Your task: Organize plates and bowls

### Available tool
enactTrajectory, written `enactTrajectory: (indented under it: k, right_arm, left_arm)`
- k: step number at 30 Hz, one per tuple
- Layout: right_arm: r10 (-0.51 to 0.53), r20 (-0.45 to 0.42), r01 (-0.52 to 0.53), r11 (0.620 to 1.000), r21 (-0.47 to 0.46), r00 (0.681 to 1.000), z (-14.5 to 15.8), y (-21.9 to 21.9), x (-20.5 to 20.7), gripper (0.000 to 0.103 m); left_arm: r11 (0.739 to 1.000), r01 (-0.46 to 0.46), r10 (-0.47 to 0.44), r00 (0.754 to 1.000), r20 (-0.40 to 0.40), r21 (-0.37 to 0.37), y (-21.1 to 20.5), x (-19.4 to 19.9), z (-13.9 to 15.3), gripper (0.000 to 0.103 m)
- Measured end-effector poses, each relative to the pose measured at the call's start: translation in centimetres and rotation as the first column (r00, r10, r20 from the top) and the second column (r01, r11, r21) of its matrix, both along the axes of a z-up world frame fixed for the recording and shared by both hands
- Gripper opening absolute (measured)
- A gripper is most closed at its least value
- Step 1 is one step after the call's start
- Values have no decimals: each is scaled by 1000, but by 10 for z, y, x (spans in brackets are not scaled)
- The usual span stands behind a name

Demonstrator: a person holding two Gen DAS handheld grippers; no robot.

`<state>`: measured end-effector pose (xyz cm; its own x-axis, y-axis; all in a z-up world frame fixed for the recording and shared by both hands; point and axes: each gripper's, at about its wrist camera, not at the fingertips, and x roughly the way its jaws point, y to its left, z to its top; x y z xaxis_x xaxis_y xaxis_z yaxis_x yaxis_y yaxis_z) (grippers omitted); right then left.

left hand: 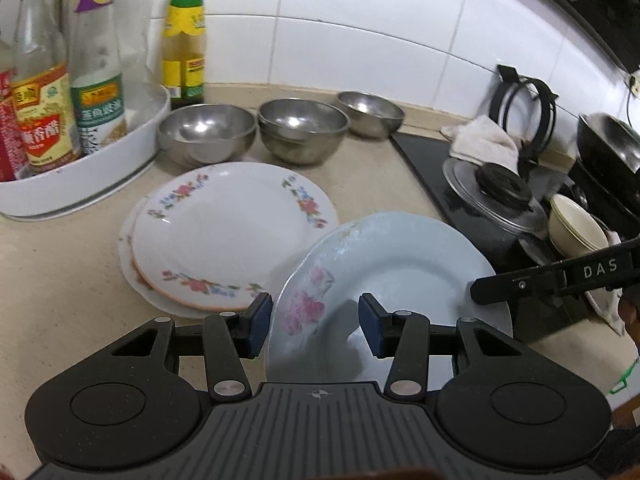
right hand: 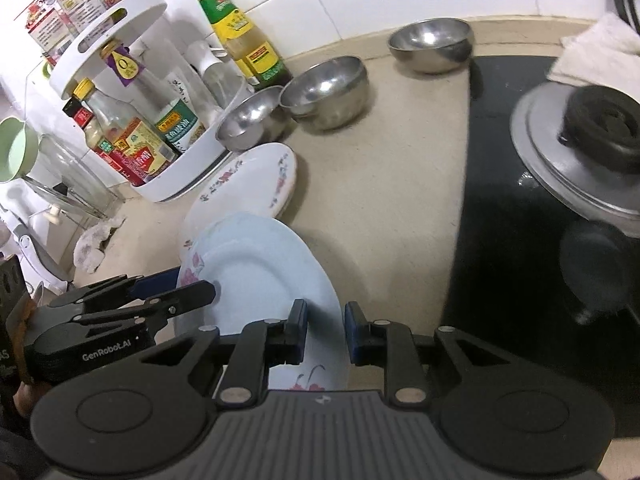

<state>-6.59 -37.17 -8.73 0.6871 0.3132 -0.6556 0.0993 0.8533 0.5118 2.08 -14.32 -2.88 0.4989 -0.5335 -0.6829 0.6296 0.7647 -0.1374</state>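
A pale blue plate (left hand: 400, 272) with pink flowers is tilted above the counter, its left rim over a stack of two white floral plates (left hand: 228, 220). My left gripper (left hand: 316, 324) is open, with the blue plate's near-left rim between its pads. My right gripper (right hand: 325, 334) straddles the plate's (right hand: 256, 272) right rim with a gap showing; its finger also shows in the left wrist view (left hand: 552, 276). Three steel bowl groups (left hand: 302, 128) stand behind, the middle one stacked.
A white turntable rack (left hand: 100, 172) with sauce bottles stands at the left. A yellow-labelled bottle (left hand: 184, 40) stands by the wall. A black cooktop (right hand: 520, 200) with a pot lid (left hand: 496, 196) and a cloth (left hand: 484, 140) lies at the right.
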Motion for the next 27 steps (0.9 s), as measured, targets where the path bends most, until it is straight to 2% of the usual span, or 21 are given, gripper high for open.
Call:
enactTrajectory:
  k: [7, 13, 18, 22, 24, 25, 26, 27]
  right_arm:
    - [2, -13, -2, 1000, 12, 1000, -3, 0, 17, 21]
    - [6, 17, -6, 1000, 16, 1000, 4, 1, 31, 21]
    - [5, 45, -5, 1000, 8, 999, 5, 7, 57, 21]
    - [14, 83, -16, 1000, 22, 996, 9, 11, 83, 21]
    - [14, 101, -15, 1000, 10, 995, 11, 15, 100, 17]
    - [19, 111, -19, 1000, 3, 994, 11, 17, 110, 4]
    - [31, 122, -33, 999, 7, 992, 11, 18, 119, 3]
    - [38, 121, -41, 999, 20, 992, 10, 19, 132, 3]
  left_arm:
    - [1000, -17, 17, 1000, -27, -11, 4, 11, -3, 54]
    - [998, -46, 45, 999, -29, -43, 10, 27, 2, 54]
    - [996, -76, 75, 997, -10, -39, 12, 45, 3, 54]
    - [994, -92, 92, 996, -12, -64, 16, 63, 6, 54]
    - [994, -80, 81, 997, 9, -78, 14, 69, 7, 52]
    - [993, -72, 73, 997, 8, -88, 13, 74, 6, 44]
    - [992, -73, 72, 997, -8, -102, 12, 80, 4, 35]
    - [989, -83, 79, 996, -42, -120, 11, 88, 2, 36]
